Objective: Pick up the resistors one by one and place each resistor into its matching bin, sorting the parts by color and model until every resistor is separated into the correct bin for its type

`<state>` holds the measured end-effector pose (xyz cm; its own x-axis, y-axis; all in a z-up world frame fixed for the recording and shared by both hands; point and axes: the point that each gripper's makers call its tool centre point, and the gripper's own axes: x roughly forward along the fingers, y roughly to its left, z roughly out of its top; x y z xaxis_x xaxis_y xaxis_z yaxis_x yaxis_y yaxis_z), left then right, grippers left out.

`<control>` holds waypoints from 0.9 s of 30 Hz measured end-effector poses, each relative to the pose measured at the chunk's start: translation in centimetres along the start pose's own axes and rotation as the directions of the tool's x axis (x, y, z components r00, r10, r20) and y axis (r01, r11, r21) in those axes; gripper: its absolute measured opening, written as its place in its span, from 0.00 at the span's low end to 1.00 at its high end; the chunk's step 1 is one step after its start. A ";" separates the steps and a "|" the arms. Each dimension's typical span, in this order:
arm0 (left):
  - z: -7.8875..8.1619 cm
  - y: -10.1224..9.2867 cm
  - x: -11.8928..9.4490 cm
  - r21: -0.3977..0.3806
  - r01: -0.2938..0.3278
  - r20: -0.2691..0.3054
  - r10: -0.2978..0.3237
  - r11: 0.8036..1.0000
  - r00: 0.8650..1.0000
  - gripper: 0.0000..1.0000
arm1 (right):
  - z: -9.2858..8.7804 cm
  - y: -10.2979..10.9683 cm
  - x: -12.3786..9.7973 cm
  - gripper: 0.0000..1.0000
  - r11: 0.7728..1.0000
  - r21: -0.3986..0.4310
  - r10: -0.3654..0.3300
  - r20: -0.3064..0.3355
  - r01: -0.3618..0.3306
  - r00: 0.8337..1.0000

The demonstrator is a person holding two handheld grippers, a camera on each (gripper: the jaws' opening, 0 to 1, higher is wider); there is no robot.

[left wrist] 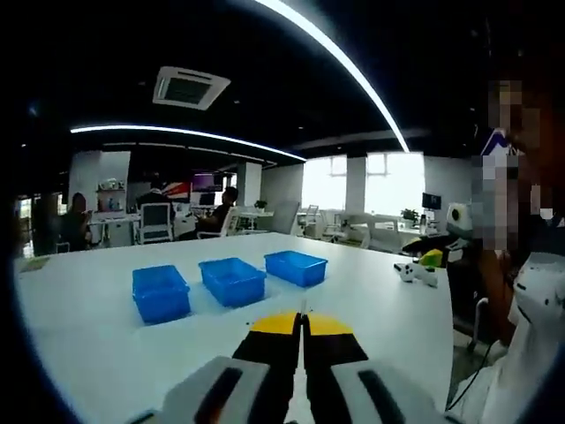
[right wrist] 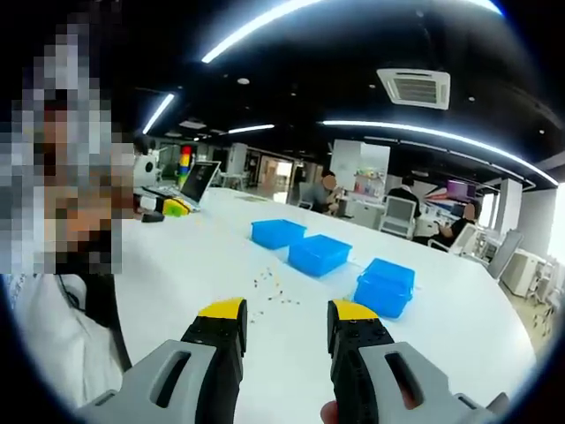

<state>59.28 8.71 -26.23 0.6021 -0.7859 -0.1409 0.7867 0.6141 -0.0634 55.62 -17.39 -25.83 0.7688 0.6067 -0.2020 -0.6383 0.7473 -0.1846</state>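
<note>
Glossy white table [right wrist: 203,256], rectangular blue bins [right wrist: 319,253], scattered resistors [right wrist: 270,287]

The table [right wrist: 221,256] has a smooth white top with a soft sheen that catches the ceiling lights. Three blue bins [right wrist: 320,253] look like moulded plastic, slightly glossy, with thin rims. The resistors [right wrist: 272,287] are tiny scattered specks, too small to judge their finish. The left gripper [left wrist: 303,323] has matt black jaws with yellow tips and smooth pale grey plastic housings. The right gripper [right wrist: 286,311] has the same matt black, yellow-tipped jaws and grey plastic shells.
</note>
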 end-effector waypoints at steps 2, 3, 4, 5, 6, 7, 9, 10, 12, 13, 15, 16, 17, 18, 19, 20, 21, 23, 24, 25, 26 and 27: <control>0.7 0.5 0.7 -0.010 -0.009 0.009 0.009 1.000 1.000 0.04 | 0.0 -0.1 -0.1 0.38 1.000 0.000 -0.002 0.001 0.002 1.000; 1.1 1.0 1.4 -0.018 -0.018 0.010 0.018 1.000 1.000 0.04 | 0.1 -0.1 -0.1 0.38 1.000 0.000 -0.002 0.002 0.002 1.000; 1.3 1.5 1.8 -0.039 -0.035 -0.001 0.035 0.999 0.999 0.04 | 0.1 -0.2 -0.1 0.38 1.000 0.001 -0.003 0.002 0.003 1.000; 1.6 2.1 2.3 -0.046 -0.047 0.005 0.047 0.998 0.999 0.04 | 0.1 -0.2 -0.1 0.38 1.000 0.001 -0.004 0.003 0.004 1.000; 2.1 2.6 2.8 -0.057 -0.057 0.015 0.058 0.997 0.998 0.04 | 0.1 -0.2 -0.1 0.38 1.000 0.001 -0.004 0.003 0.004 1.000; 2.4 2.9 3.2 -0.058 -0.058 0.018 0.059 0.997 0.998 0.04 | 0.1 -0.2 -0.1 0.38 1.000 0.001 -0.004 0.004 0.004 1.000; 3.1 3.6 4.5 -0.060 -0.065 0.025 0.067 0.996 0.997 0.04 | 0.1 -0.2 -0.2 0.38 1.000 0.000 -0.006 0.005 0.006 1.000; 3.4 4.0 5.1 -0.063 -0.070 0.025 0.072 0.996 0.997 0.04 | 0.2 -0.3 -0.3 0.38 1.000 0.000 -0.007 0.006 0.007 1.000; 4.0 4.9 6.6 -0.062 -0.075 0.024 0.077 0.995 0.997 0.04 | 0.2 -0.4 -0.4 0.38 1.000 0.001 -0.009 0.008 0.009 1.000; 4.3 5.4 7.4 -0.066 -0.077 0.020 0.079 0.995 0.997 0.04 | 0.2 -0.5 -0.4 0.38 1.000 0.001 -0.012 0.009 0.012 1.000; 4.7 6.7 8.9 -0.075 -0.095 0.018 0.097 0.993 0.995 0.04 | 0.2 -0.5 -0.5 0.38 1.000 0.001 -0.014 0.010 0.014 1.000; 4.9 7.4 9.7 -0.080 -0.104 0.017 0.106 0.991 0.994 0.04 | 0.3 -0.5 -0.5 0.38 1.000 0.001 -0.014 0.011 0.014 1.000; 5.0 8.0 10.5 -0.085 -0.113 0.016 0.115 0.990 0.993 0.04 | 0.3 -0.5 -0.5 0.38 1.000 0.001 -0.015 0.012 0.015 1.000; 5.3 8.5 11.2 -0.093 -0.114 0.021 0.117 0.989 0.993 0.04 | 0.3 -0.5 -0.6 0.38 1.000 0.001 -0.015 0.013 0.015 1.000; 5.4 9.4 12.2 -0.095 -0.132 0.018 0.134 0.987 0.991 0.04 | 0.3 -0.5 -0.6 0.38 1.000 0.000 -0.016 0.014 0.016 1.000; 5.5 9.8 12.7 -0.094 -0.142 0.015 0.144 0.985 0.989 0.04 | 0.4 -0.5 -0.6 0.38 1.000 0.001 -0.017 0.014 0.017 1.000; 5.5 10.4 13.4 -0.081 -0.155 0.011 0.156 0.985 0.988 0.04 | 0.4 -0.6 -0.7 0.38 1.000 0.001 -0.019 0.015 0.019 1.000; 5.5 11.5 15.0 -0.068 -0.173 -0.003 0.173 0.983 0.985 0.04 | 0.4 -0.7 -0.8 0.38 1.000 0.002 -0.022 0.016 0.022 1.000; 5.5 11.7 15.6 -0.067 -0.179 -0.005 0.179 0.982 0.984 0.04 | 0.4 -0.8 -0.8 0.38 1.000 0.002 -0.023 0.016 0.023 1.000; 5.6 12.1 16.2 -0.072 -0.186 -0.001 0.186 0.980 0.983 0.04 | 0.4 -0.8 -0.8 0.38 1.000 0.002 -0.023 0.016 0.023 1.000; 5.6 12.3 16.8 -0.076 -0.189 -0.004 0.189 0.979 0.982 0.04 | 0.4 -0.7 -0.8 0.38 1.000 0.001 -0.023 0.016 0.023 1.000; 5.6 12.4 17.2 -0.077 -0.192 -0.010 0.192 0.978 0.981 0.04 | 0.4 -0.7 -0.8 0.38 1.000 0.000 -0.023 0.016 0.023 1.000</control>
<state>80.16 2.42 -23.93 0.7402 -0.6529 -0.1604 0.6438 0.7571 -0.1107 55.47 -18.28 -25.12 0.7840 0.5936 -0.1818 -0.6203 0.7612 -0.1892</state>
